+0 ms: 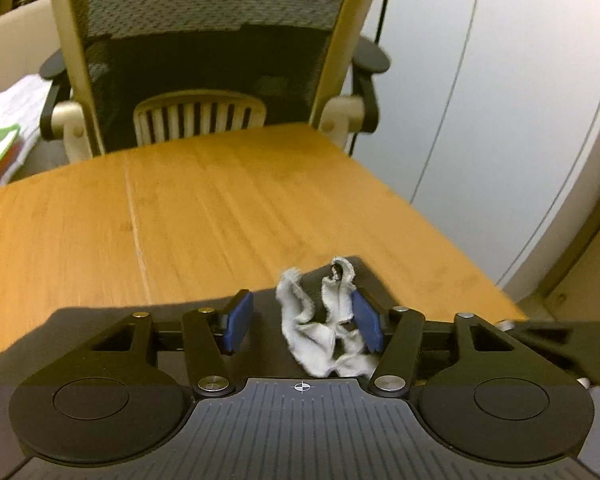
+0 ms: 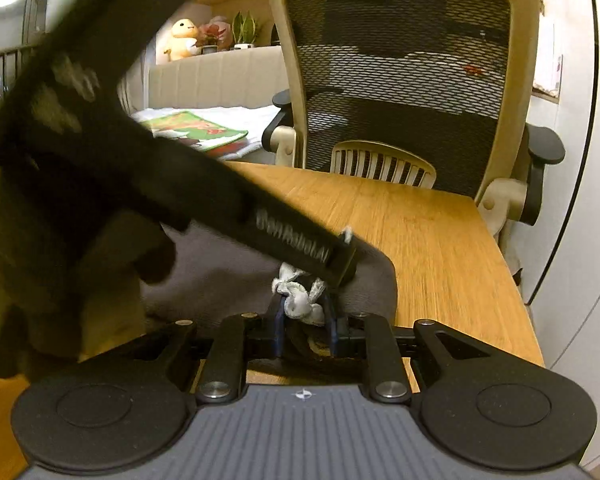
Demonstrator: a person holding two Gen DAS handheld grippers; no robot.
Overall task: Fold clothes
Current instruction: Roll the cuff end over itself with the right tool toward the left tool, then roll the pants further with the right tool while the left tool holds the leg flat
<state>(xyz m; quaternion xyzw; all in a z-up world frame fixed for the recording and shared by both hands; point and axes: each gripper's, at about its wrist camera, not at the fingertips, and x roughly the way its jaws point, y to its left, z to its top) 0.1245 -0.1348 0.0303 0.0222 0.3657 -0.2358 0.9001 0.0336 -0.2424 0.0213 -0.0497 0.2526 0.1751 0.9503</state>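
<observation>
Two tools at grey cloth [image 1: 324, 332]

A table [image 1: 204, 208] fills the foreground. A garment [image 2: 228, 276] lies on its near part, reaching the right-hand edge. Behind the far edge stands an office chair [image 1: 204, 52], its back facing the table. A frayed cloth strip [image 1: 328, 328] sits on the garment between the fingers of the left gripper [image 1: 304, 316], against its right finger. The right gripper [image 2: 302, 316] sits at the same strip, jaws close about it. Left of the chair, a booklet [image 2: 196, 132] lies on a bed.
</observation>
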